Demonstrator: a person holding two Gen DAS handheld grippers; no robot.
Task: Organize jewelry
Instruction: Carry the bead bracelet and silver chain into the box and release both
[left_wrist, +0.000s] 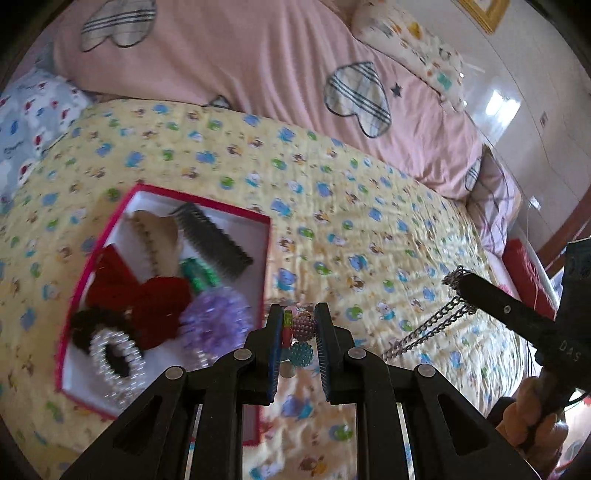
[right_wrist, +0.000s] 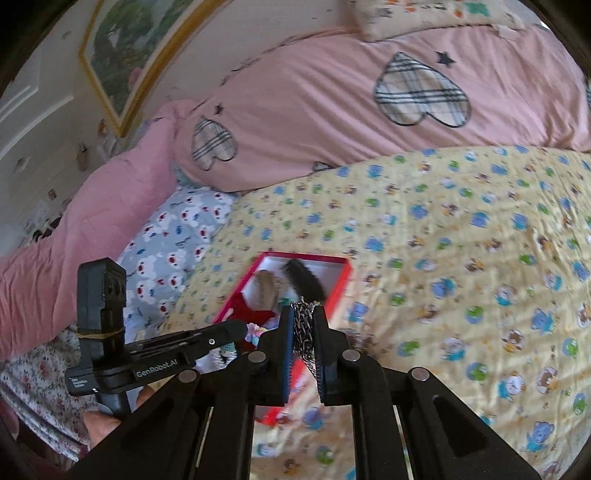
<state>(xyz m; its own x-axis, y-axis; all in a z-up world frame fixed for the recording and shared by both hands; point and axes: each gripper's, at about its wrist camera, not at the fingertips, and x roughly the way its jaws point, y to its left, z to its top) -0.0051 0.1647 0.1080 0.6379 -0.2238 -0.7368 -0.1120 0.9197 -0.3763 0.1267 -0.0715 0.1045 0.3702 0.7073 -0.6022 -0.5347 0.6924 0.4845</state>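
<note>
Pale yellow cartoon-animal printed bed quilt (left_wrist: 332, 206), pink duvet with plaid heart patches (left_wrist: 258, 66), red-rimmed white-lined shallow box (left_wrist: 110, 229), dark red fabric bow (left_wrist: 147, 295), lilac frilly scrunchie (left_wrist: 218, 317), silver metal chain (left_wrist: 436, 325).

Red box (left_wrist: 110, 236) on yellow quilt (left_wrist: 332, 206)

Left gripper (left_wrist: 298, 334) pointing downward, jaws nearly closed and pinching something small. Right gripper (right_wrist: 303, 332) also tilting downward, jaws almost together and clamping as well. Right hand (left_wrist: 532, 417) wrapping around its handle, fingers (right_wrist: 110, 424) showing under the left one.
</note>
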